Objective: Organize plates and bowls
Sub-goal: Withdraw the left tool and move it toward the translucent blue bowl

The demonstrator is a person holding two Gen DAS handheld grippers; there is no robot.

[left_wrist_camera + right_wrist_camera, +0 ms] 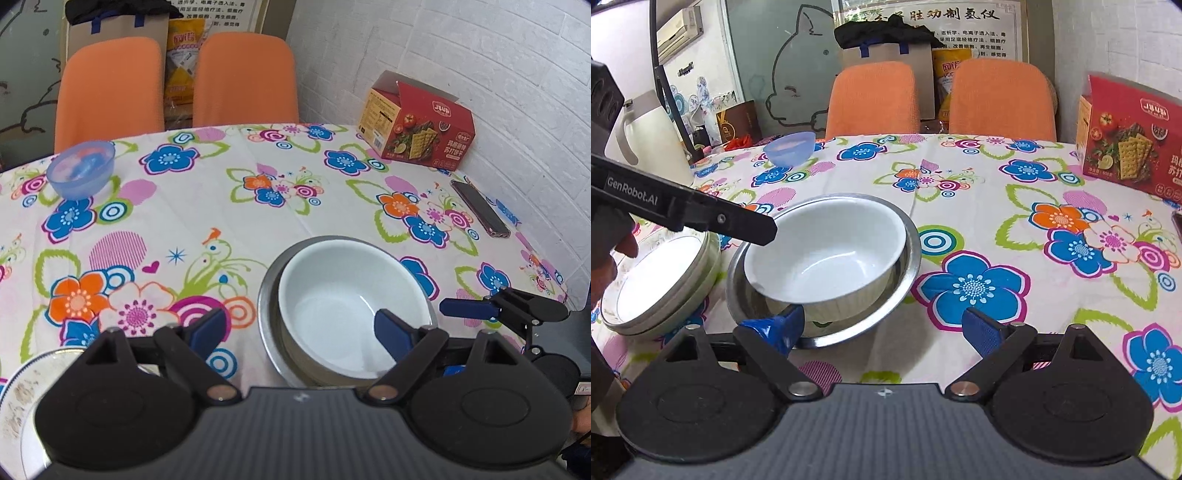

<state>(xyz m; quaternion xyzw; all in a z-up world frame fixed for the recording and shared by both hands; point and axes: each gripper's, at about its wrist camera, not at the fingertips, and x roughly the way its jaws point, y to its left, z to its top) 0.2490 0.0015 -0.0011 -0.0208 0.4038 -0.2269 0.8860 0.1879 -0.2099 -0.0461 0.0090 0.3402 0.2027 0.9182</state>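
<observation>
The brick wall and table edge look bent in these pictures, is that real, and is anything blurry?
Left wrist view: the brick wall bows and the corners go dark, a fisheye effect; the white bowl is sharp. Right wrist view: the table edge curves likewise, and soft glare sits on the steel bowl.

Both grippers point downward, jaws spread wide — the left gripper [299, 334] holds nothing, the right gripper [882, 330] likewise empty, just beside it
</observation>
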